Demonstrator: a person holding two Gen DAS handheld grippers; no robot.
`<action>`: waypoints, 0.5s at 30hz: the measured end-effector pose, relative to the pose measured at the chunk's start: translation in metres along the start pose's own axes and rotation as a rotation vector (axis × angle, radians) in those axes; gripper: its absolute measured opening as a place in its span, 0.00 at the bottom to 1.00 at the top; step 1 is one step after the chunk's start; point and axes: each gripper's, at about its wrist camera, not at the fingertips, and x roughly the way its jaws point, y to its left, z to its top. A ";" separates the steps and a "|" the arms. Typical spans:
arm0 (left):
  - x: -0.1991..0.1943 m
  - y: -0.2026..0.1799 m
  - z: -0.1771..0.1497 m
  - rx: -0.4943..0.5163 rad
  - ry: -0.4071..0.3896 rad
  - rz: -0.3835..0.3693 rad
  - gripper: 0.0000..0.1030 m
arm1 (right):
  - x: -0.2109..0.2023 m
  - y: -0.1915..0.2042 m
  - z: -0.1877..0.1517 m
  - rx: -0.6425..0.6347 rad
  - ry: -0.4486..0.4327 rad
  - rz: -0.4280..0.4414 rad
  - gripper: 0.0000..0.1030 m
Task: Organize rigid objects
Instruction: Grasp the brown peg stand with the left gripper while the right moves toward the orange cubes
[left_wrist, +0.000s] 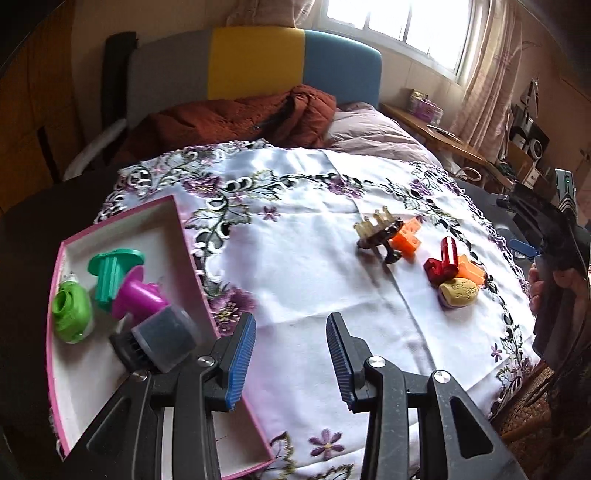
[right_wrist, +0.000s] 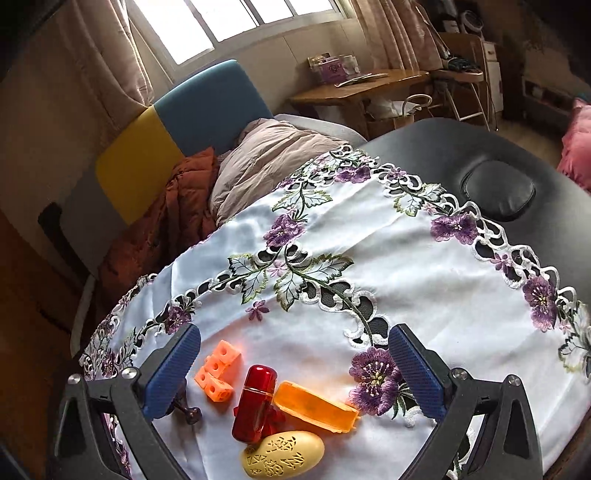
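While both hover over the tablecloth (right_wrist: 424, 258) | left gripper (left_wrist: 291, 365) fingers apart, empty | right gripper (right_wrist: 295, 373) fingers wide, empty

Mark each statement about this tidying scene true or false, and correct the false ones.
1. The pink box already holds a green, a teal and a magenta piece. True.
2. The right gripper is clamped on the red cylinder. False: its jaws stand wide apart over the items, pressing on nothing.
3. The yellow oval piece with raised characters lies on the embroidered cloth, next to the red cylinder. True.
4. The orange block is inside the pink box. False: it lies on the cloth, outside the box.
5. The left gripper holds the grey cylinder. False: nothing is between its fingers; the grey cylinder lies in the box.
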 end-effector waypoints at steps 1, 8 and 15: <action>0.005 -0.007 0.003 0.011 0.006 -0.009 0.39 | 0.001 0.000 0.000 0.001 0.005 0.005 0.99; 0.044 -0.039 0.026 -0.031 0.077 -0.152 0.61 | -0.002 0.001 0.002 -0.007 -0.006 0.019 1.00; 0.082 -0.061 0.057 -0.065 0.071 -0.220 0.77 | 0.000 -0.003 0.005 0.022 0.002 0.042 1.00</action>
